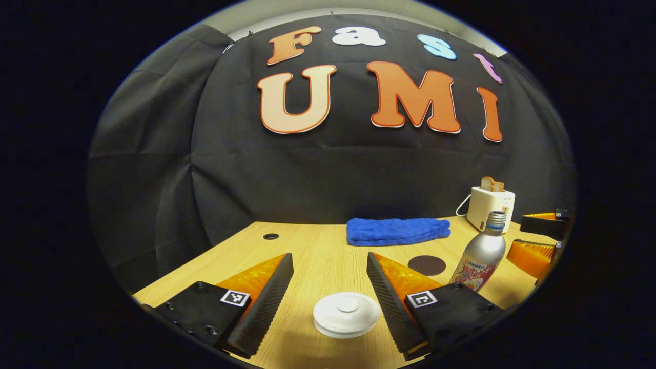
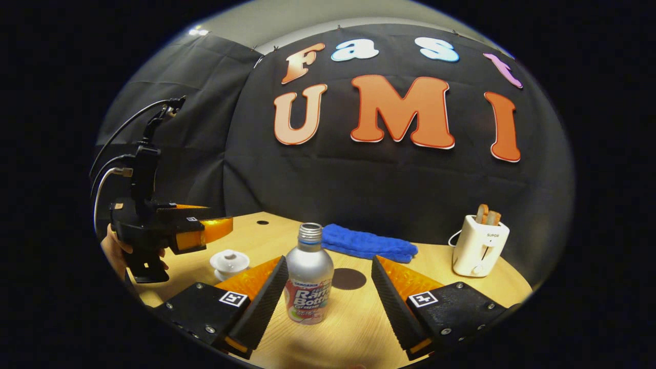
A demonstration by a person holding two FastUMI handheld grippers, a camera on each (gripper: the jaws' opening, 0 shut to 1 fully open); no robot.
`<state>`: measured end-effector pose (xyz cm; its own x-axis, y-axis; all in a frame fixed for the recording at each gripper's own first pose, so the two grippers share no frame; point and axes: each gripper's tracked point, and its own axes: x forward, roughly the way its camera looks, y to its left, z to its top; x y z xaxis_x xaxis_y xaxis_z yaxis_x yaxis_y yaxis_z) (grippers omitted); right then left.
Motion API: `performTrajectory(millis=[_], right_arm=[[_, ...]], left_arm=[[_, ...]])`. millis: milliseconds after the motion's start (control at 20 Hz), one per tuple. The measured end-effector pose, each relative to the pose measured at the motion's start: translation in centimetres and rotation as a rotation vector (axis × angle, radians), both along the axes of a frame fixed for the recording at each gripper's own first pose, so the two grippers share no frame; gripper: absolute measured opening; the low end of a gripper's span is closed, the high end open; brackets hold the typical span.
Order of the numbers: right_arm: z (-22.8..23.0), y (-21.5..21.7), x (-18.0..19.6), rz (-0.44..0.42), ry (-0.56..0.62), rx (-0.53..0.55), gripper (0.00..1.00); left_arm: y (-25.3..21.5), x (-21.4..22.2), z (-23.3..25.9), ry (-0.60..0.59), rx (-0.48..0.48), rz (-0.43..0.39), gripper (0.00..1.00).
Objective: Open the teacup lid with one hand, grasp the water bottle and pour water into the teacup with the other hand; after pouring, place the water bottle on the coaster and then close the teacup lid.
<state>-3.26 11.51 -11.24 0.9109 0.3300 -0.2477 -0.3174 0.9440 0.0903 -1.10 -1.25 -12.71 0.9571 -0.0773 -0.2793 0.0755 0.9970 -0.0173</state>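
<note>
With our left gripper (image 1: 329, 279) spread wide around the teacup lid (image 1: 347, 313) and our right gripper (image 2: 326, 284) equally wide astride the water bottle (image 2: 309, 279) on the worktop (image 2: 359, 323), an off-centre squeeze could topple the bottle.

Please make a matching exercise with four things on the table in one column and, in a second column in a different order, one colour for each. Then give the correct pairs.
Things:
1. towel
2. bottle
3. coaster
4. toaster

Colours:
A. silver
B. cream white
C. blue
D. dark brown

Pairs: 1-C, 2-A, 3-D, 4-B
</note>
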Motion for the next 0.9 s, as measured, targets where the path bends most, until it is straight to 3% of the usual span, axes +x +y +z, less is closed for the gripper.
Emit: performTrajectory(millis=[400,600,650,750,850,900], right_arm=[[-4.2,1.7,0.6,0.048,0.105,-0.018,0.99],[-5.3,2.5,0.7,0.063,0.134,-0.022,0.98],[-5.5,2.6,0.7,0.065,0.139,-0.022,0.99],[-5.9,2.8,0.9,0.068,0.152,-0.012,0.98],[-6.2,3.0,1.2,0.069,0.165,0.007,0.98],[-6.3,3.2,1.2,0.072,0.172,0.015,0.94]], left_arm=[[-1.4,-0.4,-4.5,0.126,0.024,-0.058,0.94],[-2.0,-0.5,-6.1,0.168,0.050,-0.078,0.87],[-2.1,-0.5,-6.3,0.173,0.050,-0.081,0.79],[-2.3,-0.4,-6.9,0.181,0.045,-0.089,0.81],[-2.2,-0.3,-7.5,0.188,0.035,-0.088,0.73],[-2.3,-0.4,-7.5,0.188,0.032,-0.092,0.76]])
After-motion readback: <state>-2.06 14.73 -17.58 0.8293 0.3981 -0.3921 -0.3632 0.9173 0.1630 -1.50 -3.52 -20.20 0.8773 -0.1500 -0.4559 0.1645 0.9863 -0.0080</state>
